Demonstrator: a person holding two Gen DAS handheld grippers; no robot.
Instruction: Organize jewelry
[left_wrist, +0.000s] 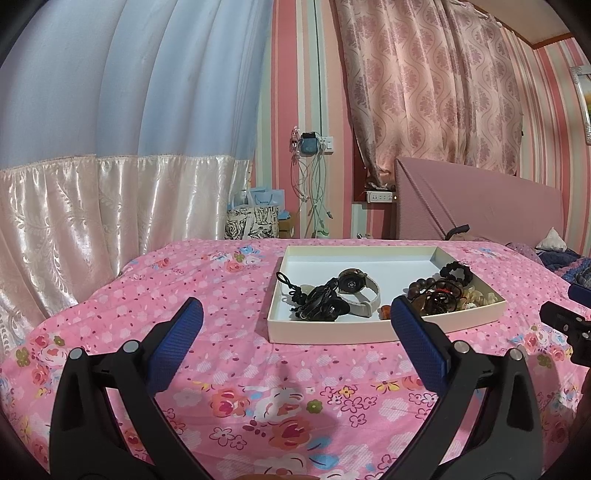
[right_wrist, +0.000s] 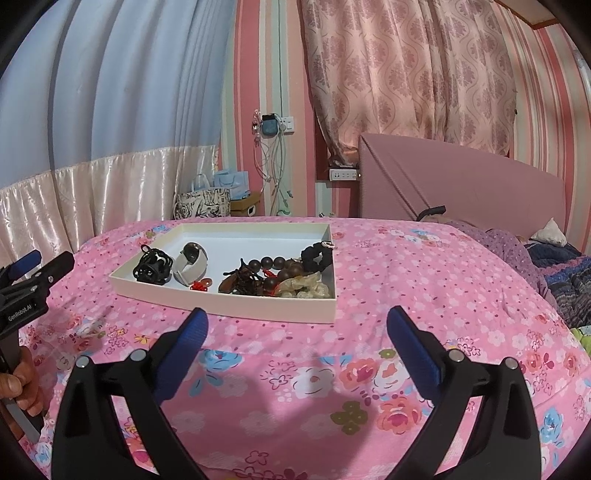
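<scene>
Pink floral bedspread (left_wrist: 258, 369), shallow cream cardboard tray (left_wrist: 332, 328) of tangled jewelry.
Both grippers, left (left_wrist: 295, 321) and right (right_wrist: 295, 325), gape empty; the white-strapped watch (left_wrist: 356, 291) looks light, best pinched by its band.

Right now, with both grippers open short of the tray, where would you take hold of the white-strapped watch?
Grip the white strap loop of the watch, coming from above. It lies on its side in the tray, the band arching up clear of the floor, so one finger could pass inside the loop. The round case is wider, and black cords crowd its left.
</scene>
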